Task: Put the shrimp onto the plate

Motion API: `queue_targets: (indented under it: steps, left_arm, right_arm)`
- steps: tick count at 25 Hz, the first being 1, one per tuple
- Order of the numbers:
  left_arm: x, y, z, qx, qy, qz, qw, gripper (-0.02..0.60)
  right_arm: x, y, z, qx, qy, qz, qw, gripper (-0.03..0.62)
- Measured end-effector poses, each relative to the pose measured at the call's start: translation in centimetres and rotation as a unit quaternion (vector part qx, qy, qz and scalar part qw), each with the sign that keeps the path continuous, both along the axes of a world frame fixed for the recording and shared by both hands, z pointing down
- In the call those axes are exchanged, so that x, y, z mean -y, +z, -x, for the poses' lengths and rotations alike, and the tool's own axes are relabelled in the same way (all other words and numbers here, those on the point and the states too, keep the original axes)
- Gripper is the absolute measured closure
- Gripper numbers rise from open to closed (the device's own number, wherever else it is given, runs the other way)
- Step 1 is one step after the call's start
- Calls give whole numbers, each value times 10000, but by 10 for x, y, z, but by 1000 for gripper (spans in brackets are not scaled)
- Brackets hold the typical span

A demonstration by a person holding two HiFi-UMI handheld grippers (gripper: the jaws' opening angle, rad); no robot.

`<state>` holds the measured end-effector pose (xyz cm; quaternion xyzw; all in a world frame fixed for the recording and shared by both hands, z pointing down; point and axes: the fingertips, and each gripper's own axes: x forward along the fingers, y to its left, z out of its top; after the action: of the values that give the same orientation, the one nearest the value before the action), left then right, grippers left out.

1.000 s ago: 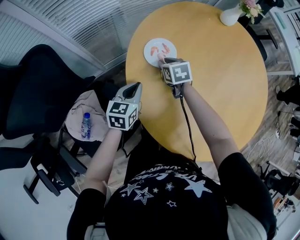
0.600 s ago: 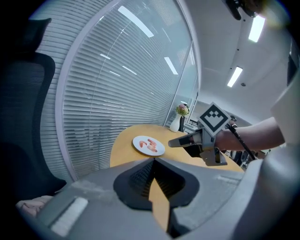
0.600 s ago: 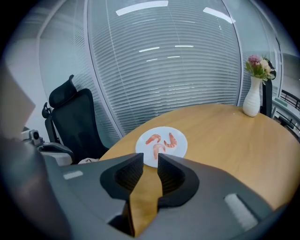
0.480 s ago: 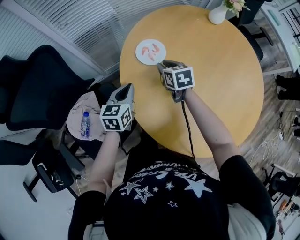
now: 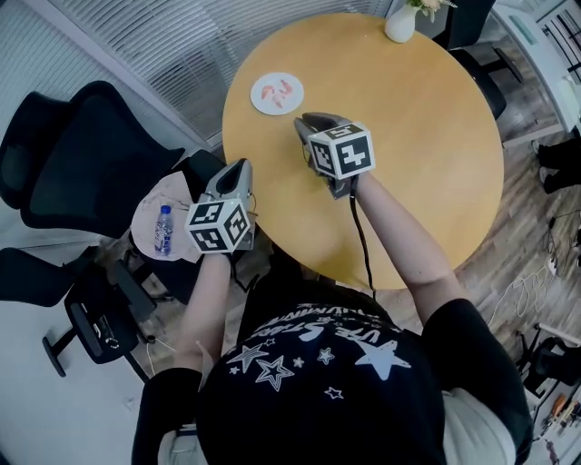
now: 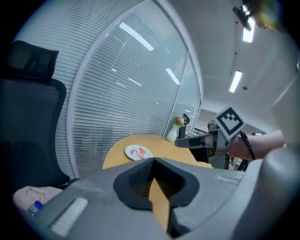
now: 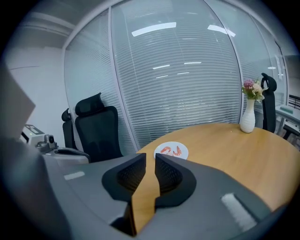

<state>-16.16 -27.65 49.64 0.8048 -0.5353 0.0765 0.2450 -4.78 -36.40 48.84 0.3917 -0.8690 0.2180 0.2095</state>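
A small white plate (image 5: 277, 93) sits near the far left edge of the round wooden table (image 5: 427, 136). Two pink shrimp (image 5: 271, 92) lie on it. The plate (image 7: 171, 151) and the shrimp (image 7: 167, 150) also show ahead of the right gripper's jaws. My right gripper (image 5: 302, 121) hangs above the table, short of the plate; its jaws have just been closing, a narrow gap is left and nothing is between them. My left gripper (image 5: 242, 166) is off the table's left edge, shut and empty. From the left gripper view the plate (image 6: 138, 152) lies far ahead.
A white vase with flowers (image 5: 400, 20) stands at the table's far edge. Black office chairs (image 5: 73, 163) stand left of the table. Below the left gripper a cloth-covered stool (image 5: 150, 218) carries a water bottle (image 5: 164, 232).
Both grippers have drawn back toward me and risen. The right gripper has left the plate's rim, and its jaws have narrowed. The shrimp stay on the plate.
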Motion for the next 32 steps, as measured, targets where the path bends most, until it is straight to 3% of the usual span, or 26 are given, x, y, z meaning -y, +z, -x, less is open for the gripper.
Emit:
queue_targets:
  steps: [13,25,32]
  left_arm:
    - [-70,-28,-56,220,-9,-292,9993,580]
    - [-144,-42,-94,384,-94,-416,9984,580]
    - [-176,-47,-106,500,-160,-453,9976,580]
  right_arm:
    - [-80,-24,-51,205,-213,-172,9994,572]
    - [-153,-52,-76,426,-452,-422,9972,591]
    - [-182,-46,-88,594,-463,-304,9967,591]
